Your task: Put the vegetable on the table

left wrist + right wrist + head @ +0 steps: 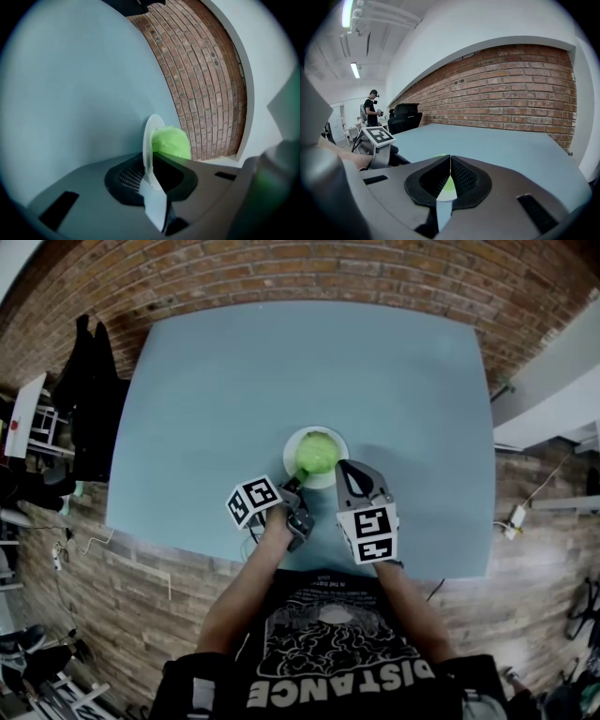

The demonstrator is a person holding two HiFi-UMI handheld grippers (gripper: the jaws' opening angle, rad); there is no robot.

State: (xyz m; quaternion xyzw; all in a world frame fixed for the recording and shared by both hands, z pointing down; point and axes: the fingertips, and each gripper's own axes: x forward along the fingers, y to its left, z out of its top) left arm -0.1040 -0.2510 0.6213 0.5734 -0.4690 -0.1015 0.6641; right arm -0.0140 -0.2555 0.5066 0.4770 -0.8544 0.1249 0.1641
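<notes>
The left gripper point(292, 487) is pinching the near rim of a round white plate point(288, 449), its jaws closing on the rim's thin edge. The leafy, pale green vegetable point(318, 453) is lying on that plate, over the near middle of the light blue desk point(281, 362). The right gripper point(350, 467) is hovering just beside the plate's right edge, jaws pressed together and holding nothing.

White word "DISTANCE" across the person's black T-shirt point(328, 652); smaller print above it illegible.
</notes>
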